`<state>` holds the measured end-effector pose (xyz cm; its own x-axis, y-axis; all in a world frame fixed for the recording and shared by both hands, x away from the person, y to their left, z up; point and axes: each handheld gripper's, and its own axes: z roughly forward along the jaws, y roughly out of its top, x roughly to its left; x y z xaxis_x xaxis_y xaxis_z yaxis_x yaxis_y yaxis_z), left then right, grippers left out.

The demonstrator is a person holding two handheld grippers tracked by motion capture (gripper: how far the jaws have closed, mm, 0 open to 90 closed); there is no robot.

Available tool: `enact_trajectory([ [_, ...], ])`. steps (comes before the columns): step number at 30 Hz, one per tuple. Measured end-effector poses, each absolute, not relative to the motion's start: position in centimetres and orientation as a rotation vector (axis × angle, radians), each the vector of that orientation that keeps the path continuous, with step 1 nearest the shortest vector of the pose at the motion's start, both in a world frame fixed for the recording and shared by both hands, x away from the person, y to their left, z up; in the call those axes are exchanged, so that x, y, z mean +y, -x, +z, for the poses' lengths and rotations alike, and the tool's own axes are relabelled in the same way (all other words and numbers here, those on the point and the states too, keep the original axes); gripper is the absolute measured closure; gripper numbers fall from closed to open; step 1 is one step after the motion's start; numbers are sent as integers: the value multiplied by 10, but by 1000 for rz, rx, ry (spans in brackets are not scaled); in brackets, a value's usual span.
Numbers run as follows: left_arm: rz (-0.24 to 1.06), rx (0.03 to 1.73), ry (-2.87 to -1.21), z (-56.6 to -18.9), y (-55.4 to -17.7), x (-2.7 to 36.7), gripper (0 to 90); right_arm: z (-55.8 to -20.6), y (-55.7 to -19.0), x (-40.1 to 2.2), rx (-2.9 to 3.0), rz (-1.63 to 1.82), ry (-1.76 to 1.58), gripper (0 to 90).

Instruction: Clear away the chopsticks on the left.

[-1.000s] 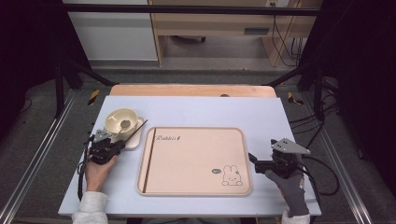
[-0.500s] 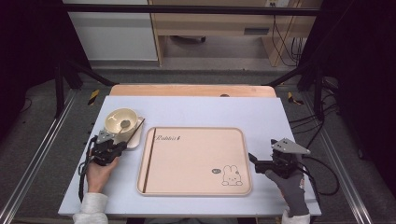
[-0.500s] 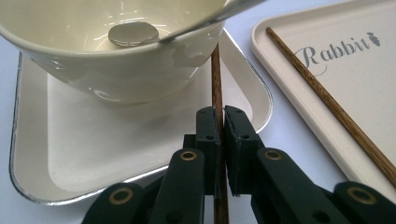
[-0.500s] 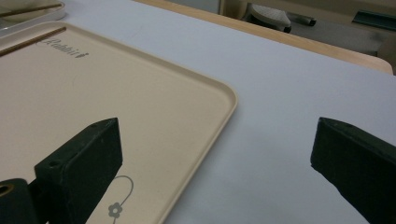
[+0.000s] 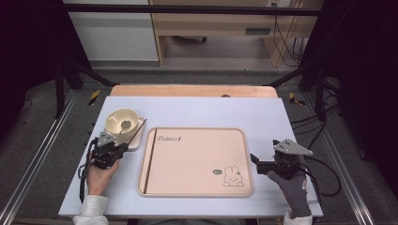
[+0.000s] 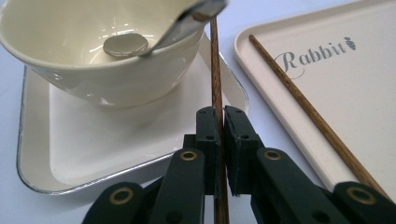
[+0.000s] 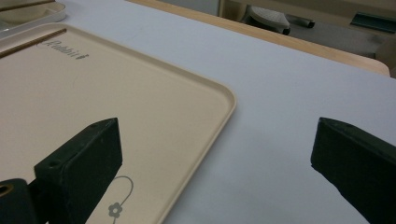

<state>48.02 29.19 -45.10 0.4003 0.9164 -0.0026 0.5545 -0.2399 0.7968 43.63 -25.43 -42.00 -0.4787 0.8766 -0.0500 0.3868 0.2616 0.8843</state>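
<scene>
- Left tool [image 6: 219,122] just clamped onto chopstick [image 6: 216,70] beside bowl [image 6: 93,56], near surface's left edge; ready for lifting.
- Right tool [image 7: 217,154] gaping, idle, beside tray [image 7: 205,93].

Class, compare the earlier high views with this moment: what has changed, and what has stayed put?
The left gripper has just been closing and is now shut on a chopstick beside the bowl, drawing back slightly. The right gripper, tray and the second chopstick on it stayed as they were.
</scene>
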Motion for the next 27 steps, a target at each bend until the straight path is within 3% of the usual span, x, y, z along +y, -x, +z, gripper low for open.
enact_trajectory([
  [27, 694, 1143, -1917, -426, -439, 231, 849, -417, -434, -258, 1971, 1169, -1135, 22],
])
